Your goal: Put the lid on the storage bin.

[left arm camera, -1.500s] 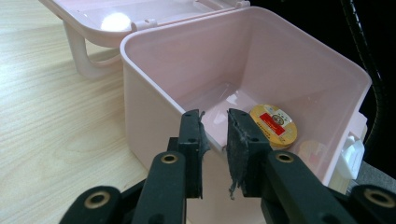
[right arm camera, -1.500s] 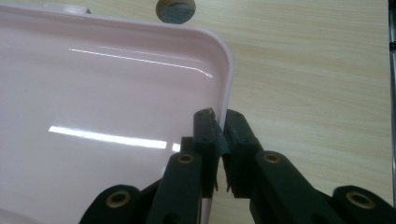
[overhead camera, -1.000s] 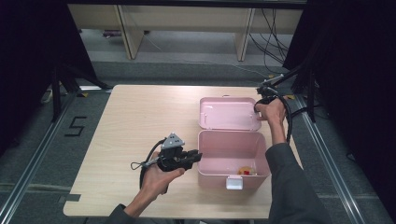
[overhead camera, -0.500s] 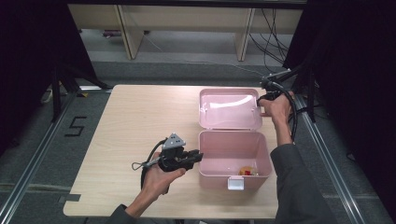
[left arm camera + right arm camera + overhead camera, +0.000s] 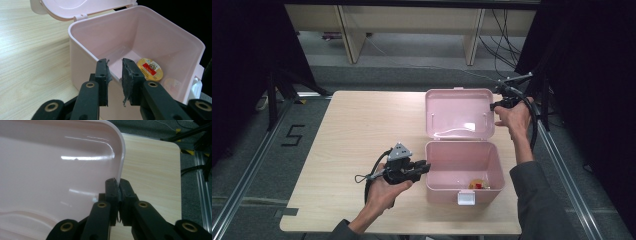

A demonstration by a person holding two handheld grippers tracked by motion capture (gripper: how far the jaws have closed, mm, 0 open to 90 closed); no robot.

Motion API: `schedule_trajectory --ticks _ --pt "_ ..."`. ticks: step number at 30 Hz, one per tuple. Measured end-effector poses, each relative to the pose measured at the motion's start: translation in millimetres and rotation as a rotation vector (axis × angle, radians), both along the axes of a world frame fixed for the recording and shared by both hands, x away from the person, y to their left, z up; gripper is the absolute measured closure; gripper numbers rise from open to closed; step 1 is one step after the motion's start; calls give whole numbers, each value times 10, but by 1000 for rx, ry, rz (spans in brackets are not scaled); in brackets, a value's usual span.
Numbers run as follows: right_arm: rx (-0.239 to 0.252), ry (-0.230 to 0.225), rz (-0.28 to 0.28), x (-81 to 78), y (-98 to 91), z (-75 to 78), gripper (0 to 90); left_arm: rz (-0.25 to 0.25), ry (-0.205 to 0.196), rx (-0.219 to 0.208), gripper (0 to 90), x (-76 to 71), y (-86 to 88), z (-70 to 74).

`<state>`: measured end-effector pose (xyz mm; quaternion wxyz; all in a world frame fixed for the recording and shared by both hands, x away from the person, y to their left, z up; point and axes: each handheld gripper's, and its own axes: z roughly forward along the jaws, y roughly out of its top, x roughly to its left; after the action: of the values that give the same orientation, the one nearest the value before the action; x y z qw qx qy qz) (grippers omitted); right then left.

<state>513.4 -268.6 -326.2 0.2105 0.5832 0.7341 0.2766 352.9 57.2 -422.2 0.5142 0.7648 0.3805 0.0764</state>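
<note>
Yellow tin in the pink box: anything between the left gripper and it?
The left gripper sits outside the pink box, its fingers astride the near wall. That wall blocks a straight path; from above the yellow tin is uncovered, since the lid is open.

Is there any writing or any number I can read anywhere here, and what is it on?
"5": a black mark on the grey floor left of the table.
Round yellow container inside the pink box: its red label carries print, too small and blurred to read.
Nothing else readable.
</note>
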Motion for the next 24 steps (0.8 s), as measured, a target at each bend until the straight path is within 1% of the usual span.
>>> schedule_trajectory --ticks 1,3,4,5,6,7,8,10,11,12,13,14,15,16,17,18,19,20,21,22,23,24 --pt "7 1 2 -20 2 26 877 0 0 0 749 0 0 0" --pt "8 -7 -2 -39 5 32 877 1 4 -2 750 -1 0 1" --pt "4 -20 19 -49 -18 44 877 3 1 -1 750 -1 -2 0" --pt "13 -16 4 -85 -9 72 878 3 4 5 750 -3 -2 4" --pt "4 -37 20 -115 -35 80 880 5 4 4 750 -4 -5 4" --pt "4 -37 20 -115 -35 80 880 5 4 4 750 -4 -5 4" --pt "28 -43 7 -172 -41 103 881 6 3 4 751 -4 -7 3" --pt "37 -44 -3 -194 -38 103 881 7 3 -3 751 -5 -13 -1" --pt "29 -50 13 -211 -67 104 881 7 3 -2 751 -5 -17 0" --pt "37 -56 14 -231 -80 100 883 5 -1 -2 752 -6 -19 -2" --pt "28 -78 18 -251 -95 89 883 6 -1 -3 752 -6 -22 -3" --pt "28 -77 8 -297 -101 102 884 11 -5 -4 751 -9 -28 -7" --pt "28 -77 8 -297 -101 102 884 11 -5 -4 752 -9 -28 -7" --pt "30 -101 19 -314 -116 96 885 9 -6 -10 751 -7 -32 -10" --pt "30 -101 19 -314 -116 96 885 9 -6 -10 752 -7 -32 -10" --pt "51 -106 -4 -359 -92 108 885 14 -5 -4 751 -10 -31 -7" --pt "51 -106 -4 -359 -92 108 885 14 -6 -3 751 -10 -32 -6" --pt "41 -111 16 -366 -102 111 885 10 -8 -7 750 -7 -34 -9" --pt "39 -118 13 -394 -98 122 885 13 -6 -3 750 -9 -34 -6" --pt "37 -136 23 -397 -100 122 886 13 -6 -3 749 -8 -34 -6" --pt "38 -135 27 -427 -107 130 886 14 -9 -7 750 -7 -34 -10" --pt "35 -154 32 -468 -114 142 887 16 -7 -4 749 -9 -34 -8"
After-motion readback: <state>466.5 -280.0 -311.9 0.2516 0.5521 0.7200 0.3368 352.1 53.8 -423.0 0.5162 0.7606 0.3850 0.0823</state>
